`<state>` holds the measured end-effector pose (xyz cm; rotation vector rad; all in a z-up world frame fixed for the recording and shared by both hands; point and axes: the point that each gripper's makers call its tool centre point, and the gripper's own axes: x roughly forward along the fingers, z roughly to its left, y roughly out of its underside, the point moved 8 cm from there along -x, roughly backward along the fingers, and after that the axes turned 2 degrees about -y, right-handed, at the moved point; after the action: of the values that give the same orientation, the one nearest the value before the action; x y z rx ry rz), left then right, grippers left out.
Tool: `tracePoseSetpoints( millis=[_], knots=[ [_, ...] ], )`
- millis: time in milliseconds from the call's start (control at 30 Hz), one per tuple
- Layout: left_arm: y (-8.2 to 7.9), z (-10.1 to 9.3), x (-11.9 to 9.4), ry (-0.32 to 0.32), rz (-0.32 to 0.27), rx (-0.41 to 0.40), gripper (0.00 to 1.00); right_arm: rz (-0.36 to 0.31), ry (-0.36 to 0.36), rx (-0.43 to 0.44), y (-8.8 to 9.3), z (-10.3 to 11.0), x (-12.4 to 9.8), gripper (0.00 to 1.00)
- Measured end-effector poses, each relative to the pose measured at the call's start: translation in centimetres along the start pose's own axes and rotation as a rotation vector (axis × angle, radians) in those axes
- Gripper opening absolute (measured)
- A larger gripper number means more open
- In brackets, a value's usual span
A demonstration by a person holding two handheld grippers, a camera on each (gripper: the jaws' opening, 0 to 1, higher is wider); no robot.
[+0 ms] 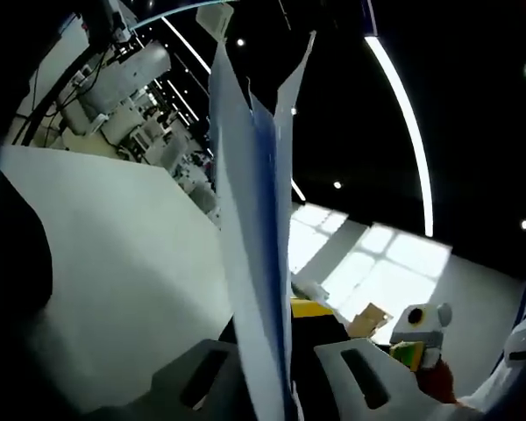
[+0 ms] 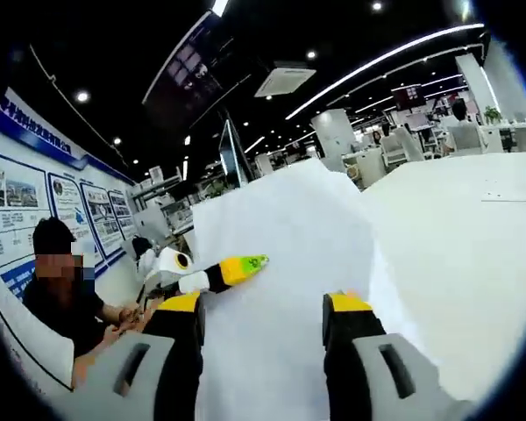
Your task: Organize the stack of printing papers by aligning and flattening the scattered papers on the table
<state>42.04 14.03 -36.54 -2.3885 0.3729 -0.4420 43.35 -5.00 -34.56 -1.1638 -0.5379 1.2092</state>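
The stack of white printing papers (image 1: 254, 228) stands edge-on in the left gripper view and rises from between the jaws of my left gripper (image 1: 276, 338), which is shut on it. In the right gripper view the same papers (image 2: 280, 237) spread as a broad, raised white sheet. My left gripper (image 2: 242, 266), with its yellow-green tip, pinches their left edge. My right gripper (image 2: 265, 307) is open, its yellow-tipped jaws standing in front of the sheet's lower part. It also appears at the lower right of the left gripper view, as the right gripper (image 1: 419, 338).
The white table (image 2: 473, 263) stretches to the right of the papers, and as the table (image 1: 114, 263) it lies left of the stack. A person in a black cap (image 2: 57, 289) sits at the left by a poster wall. Desks and machines stand far behind.
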Motion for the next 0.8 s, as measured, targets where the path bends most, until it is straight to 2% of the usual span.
tracePoseSetpoints(
  millis=[133,233,433,533,633,733,800],
  knots=[
    [0.2,-0.5,-0.1,0.027,0.008,0.009,0.06,-0.011,0.048,0.064,0.9,-2.3,0.0,0.53],
    [0.3,-0.8,-0.1,0.055,0.009,0.006,0.06,0.0,0.074,0.061,1.2,-3.3,-0.2,0.54],
    [0.2,-0.8,-0.1,0.061,0.001,0.002,0.06,-0.01,0.07,0.049,0.9,-3.2,-0.8,0.54],
    [-0.3,-0.3,-0.1,0.058,-0.01,-0.038,0.06,-0.035,0.09,0.015,0.3,-3.4,-2.0,0.59],
    [-0.3,-0.5,0.3,0.054,0.002,-0.028,0.06,-0.06,0.108,-0.015,-0.5,-3.9,-3.6,0.64],
    [-0.2,-1.5,1.1,0.087,0.008,-0.042,0.06,-0.094,0.152,-0.029,-1.3,-4.9,-5.6,0.64],
    [-0.2,-2.9,2.1,0.123,0.043,0.014,0.06,-0.123,0.187,-0.035,-1.8,-5.6,-7.0,0.64]
  ],
)
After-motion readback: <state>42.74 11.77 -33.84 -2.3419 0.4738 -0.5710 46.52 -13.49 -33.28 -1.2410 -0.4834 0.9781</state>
